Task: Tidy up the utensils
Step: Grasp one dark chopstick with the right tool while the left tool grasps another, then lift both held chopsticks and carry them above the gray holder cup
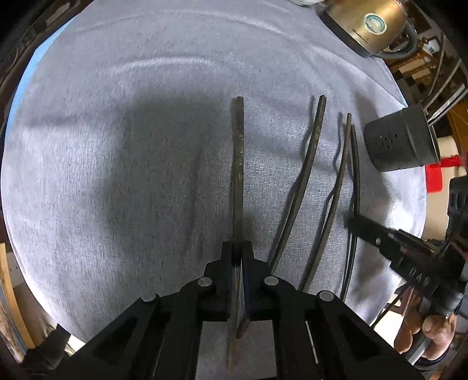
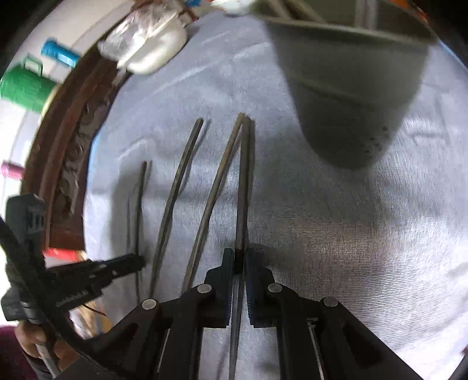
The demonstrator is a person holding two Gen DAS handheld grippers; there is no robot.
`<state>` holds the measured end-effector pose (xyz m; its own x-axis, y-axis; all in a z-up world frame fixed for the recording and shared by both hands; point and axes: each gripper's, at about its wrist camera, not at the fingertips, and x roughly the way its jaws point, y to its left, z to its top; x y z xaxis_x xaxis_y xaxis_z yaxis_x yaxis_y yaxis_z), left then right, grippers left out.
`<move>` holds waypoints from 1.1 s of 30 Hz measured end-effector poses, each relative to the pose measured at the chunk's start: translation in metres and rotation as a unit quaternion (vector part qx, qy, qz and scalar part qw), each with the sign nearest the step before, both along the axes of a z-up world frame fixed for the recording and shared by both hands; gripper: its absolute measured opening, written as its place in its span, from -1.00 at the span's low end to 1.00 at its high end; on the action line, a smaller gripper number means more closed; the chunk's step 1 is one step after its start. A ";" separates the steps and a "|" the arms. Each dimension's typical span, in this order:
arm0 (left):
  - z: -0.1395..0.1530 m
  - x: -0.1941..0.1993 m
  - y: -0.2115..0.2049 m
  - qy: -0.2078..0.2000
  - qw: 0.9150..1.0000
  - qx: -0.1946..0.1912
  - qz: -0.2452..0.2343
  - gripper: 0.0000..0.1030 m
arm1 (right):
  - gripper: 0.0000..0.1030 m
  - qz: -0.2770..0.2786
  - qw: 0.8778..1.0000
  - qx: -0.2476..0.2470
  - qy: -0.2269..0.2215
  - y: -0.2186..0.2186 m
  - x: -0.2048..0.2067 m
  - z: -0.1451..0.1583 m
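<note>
Dark chopsticks lie on a grey-blue cloth (image 1: 131, 131). My left gripper (image 1: 237, 248) is shut on one chopstick (image 1: 238, 146) that points away along its fingers. My right gripper (image 2: 239, 257) is shut on another chopstick (image 2: 244, 175). Two loose chopsticks (image 2: 175, 190) (image 2: 216, 181) lie just left of it. In the left wrist view three chopsticks (image 1: 310, 152) lie to the right, with my right gripper (image 1: 356, 223) at their near ends. A dark utensil holder (image 1: 400, 140) (image 2: 345, 96) stands beyond, holding several utensils.
A metal kettle (image 1: 368, 23) stands at the far right of the table. In the right wrist view a white wrapped object (image 2: 149, 46), a carved wooden table edge (image 2: 70, 152), and green (image 2: 23, 87) and blue (image 2: 58, 54) items are at the left.
</note>
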<state>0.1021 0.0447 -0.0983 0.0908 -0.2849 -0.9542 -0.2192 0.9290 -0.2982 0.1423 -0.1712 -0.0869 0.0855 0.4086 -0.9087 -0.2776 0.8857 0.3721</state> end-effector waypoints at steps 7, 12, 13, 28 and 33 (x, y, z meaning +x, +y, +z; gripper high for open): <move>0.006 0.017 0.018 -0.005 1.000 0.004 0.022 -0.24 | -0.80 0.059 0.996 -0.069 0.017 0.014 -0.008 0.004; 0.001 0.029 0.014 0.002 1.000 0.018 0.003 -0.25 | -0.75 0.049 0.996 -0.077 0.008 0.024 0.006 0.014; 0.001 0.031 0.014 0.003 1.000 0.020 0.001 -0.25 | -0.73 0.050 0.995 -0.084 0.005 0.028 0.011 0.014; 0.001 0.060 0.012 0.052 0.997 0.020 -0.046 -0.87 | -0.81 0.128 0.976 -0.177 0.008 0.072 0.014 -0.006; -0.001 0.076 0.009 0.075 0.995 0.029 -0.059 -0.87 | -0.80 0.168 0.962 -0.215 0.018 0.095 0.020 -0.013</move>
